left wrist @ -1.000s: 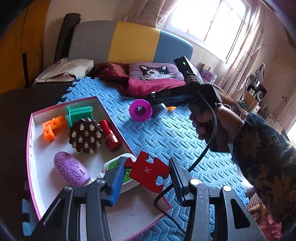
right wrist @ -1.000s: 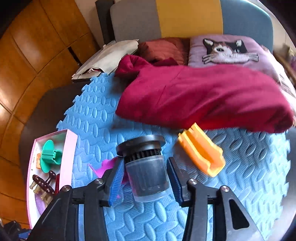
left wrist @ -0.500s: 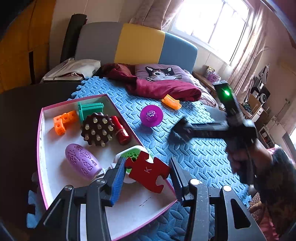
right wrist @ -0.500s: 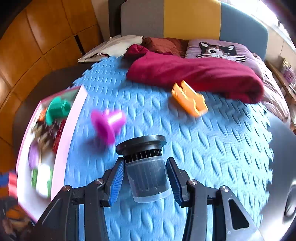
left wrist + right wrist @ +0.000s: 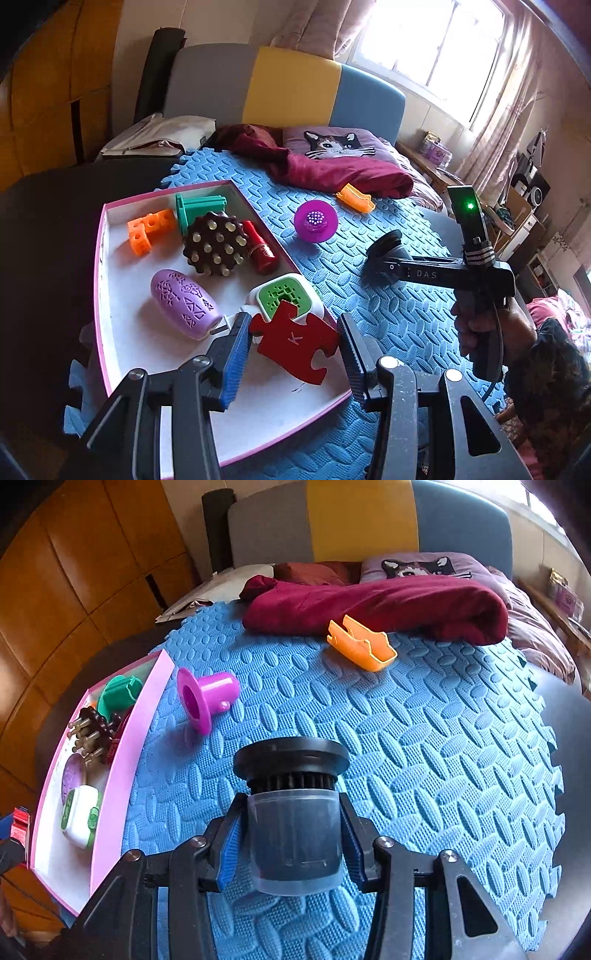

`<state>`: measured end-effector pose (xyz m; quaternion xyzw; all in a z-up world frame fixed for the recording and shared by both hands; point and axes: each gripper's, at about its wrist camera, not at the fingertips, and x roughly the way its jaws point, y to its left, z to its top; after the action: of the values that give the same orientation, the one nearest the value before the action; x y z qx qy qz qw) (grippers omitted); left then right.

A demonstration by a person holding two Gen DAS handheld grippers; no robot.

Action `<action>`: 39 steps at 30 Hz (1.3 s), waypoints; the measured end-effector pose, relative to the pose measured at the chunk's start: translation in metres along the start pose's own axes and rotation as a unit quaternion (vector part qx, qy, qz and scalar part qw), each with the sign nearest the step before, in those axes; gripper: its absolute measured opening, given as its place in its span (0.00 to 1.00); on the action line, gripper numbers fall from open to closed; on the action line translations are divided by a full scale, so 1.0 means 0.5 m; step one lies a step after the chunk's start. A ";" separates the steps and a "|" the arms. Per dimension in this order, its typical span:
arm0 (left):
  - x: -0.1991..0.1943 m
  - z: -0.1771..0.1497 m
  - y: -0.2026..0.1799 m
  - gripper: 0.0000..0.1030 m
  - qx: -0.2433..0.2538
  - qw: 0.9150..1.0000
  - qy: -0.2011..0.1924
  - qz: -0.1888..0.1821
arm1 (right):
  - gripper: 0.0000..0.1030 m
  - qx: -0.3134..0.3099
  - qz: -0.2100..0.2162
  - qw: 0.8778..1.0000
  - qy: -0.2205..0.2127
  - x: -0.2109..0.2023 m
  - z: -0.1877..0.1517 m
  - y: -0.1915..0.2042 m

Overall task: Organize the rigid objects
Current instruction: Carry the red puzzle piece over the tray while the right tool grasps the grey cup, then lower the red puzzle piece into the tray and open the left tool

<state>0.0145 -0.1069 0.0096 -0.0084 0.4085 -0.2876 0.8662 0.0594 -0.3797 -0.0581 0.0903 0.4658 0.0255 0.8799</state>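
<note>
Your left tongs [image 5: 293,345] are clamped on a red puzzle piece [image 5: 295,339], held over the near corner of the pink-rimmed tray [image 5: 101,280]. Your right tongs [image 5: 291,834] are partly closed around a black-capped filter cup [image 5: 293,812], pads pressing both sides, above the blue foam mat [image 5: 424,738]. On the mat, a magenta funnel [image 5: 205,698] lies at ten o'clock from the cup, an orange clip [image 5: 362,644] at one o'clock.

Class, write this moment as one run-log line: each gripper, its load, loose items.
left gripper: shut on red puzzle piece over tray | right gripper: shut on black-capped jar | mat: magenta cup, orange piece
</note>
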 end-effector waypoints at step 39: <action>-0.005 -0.022 0.074 0.46 -0.035 0.997 0.007 0.068 | 0.69 -0.034 -0.028 0.998 -0.048 0.023 -0.017 0.040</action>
<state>0.0237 -0.0724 -0.0051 -0.0085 0.4243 -0.2141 0.8798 0.0598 -0.3576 -0.0685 0.0482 0.4240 0.0128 0.9043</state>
